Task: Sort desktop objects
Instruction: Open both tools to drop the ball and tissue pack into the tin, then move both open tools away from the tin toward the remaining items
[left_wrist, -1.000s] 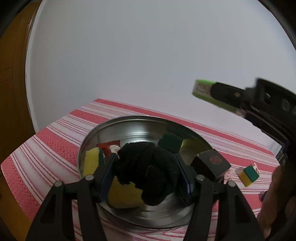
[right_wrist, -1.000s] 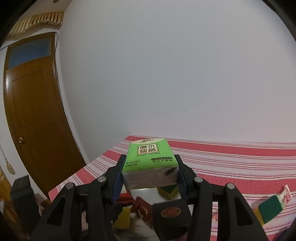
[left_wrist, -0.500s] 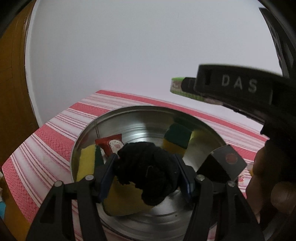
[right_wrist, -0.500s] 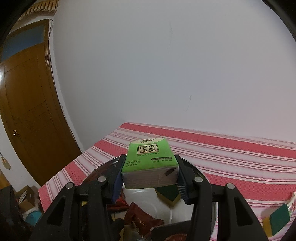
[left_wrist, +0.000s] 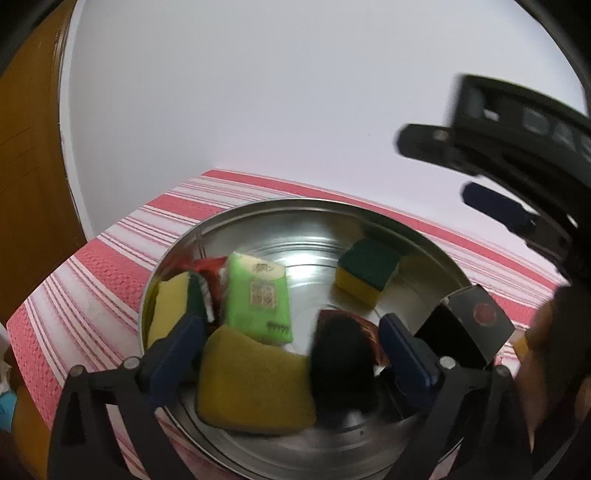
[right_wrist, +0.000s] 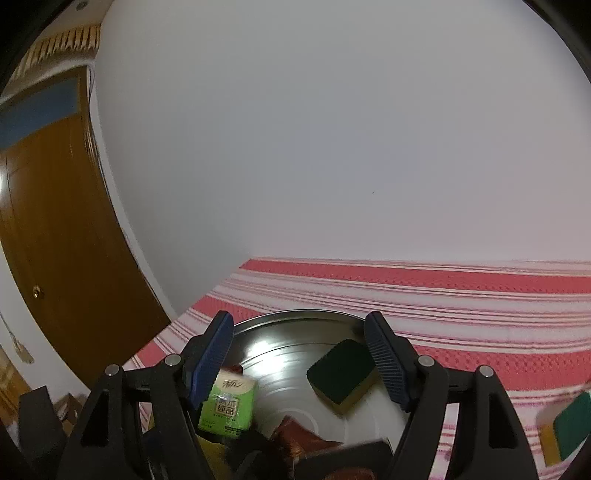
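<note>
A round metal basin (left_wrist: 436, 251) stands on the striped cloth. In it lie a green tissue pack (left_wrist: 256, 295), a large yellow sponge (left_wrist: 251, 380), a green-and-yellow sponge (left_wrist: 367, 271), a black fuzzy object (left_wrist: 343, 365) and a red snack packet (left_wrist: 207, 264). My left gripper (left_wrist: 291, 354) is open just above the basin, the black object blurred between its fingers. My right gripper (right_wrist: 299, 360) is open and empty above the basin (right_wrist: 295, 317); the tissue pack (right_wrist: 229, 404) lies below it.
A black box with a red dot (left_wrist: 469, 325) leans at the basin's right rim. Another green-and-yellow sponge (right_wrist: 565, 428) lies on the red-and-white striped cloth (right_wrist: 461, 302) to the right. A white wall stands behind; a brown door (right_wrist: 48, 236) is at the left.
Both grippers opened. The right one let go of the green tissue pack, which now lies in the basin. The left one released the black object, which is dropping into the basin.
</note>
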